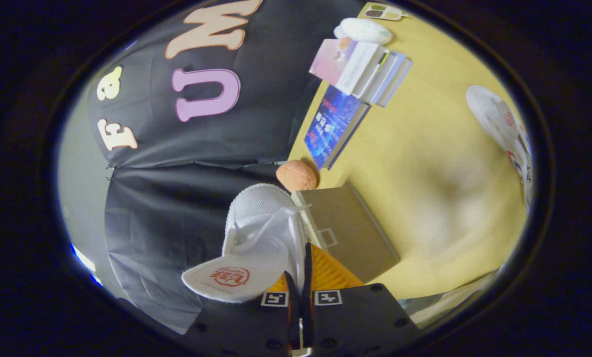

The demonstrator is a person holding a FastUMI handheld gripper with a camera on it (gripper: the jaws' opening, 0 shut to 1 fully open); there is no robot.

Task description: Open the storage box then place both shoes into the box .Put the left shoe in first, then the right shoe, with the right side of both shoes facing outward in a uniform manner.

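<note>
My gripper (301,282) is shut on a white mesh shoe (259,233), both fingers pinching its side wall by the opening. The shoe hangs in the air in front of the fingers, toe pointing away, its tongue with a red mark flopped out. The view is rolled sideways. Just beyond the shoe, a grey-brown storage box (350,230) lies on the yellow table (440,163), with its lid down. A second white shoe (502,124) sits at the far side of the table, partly cut off.
An orange ball (296,175) rests by the box's corner. A blue book (333,126) and a stack of books (363,69) lie further along the table edge, with a white cloth bundle (364,30) beyond them.
</note>
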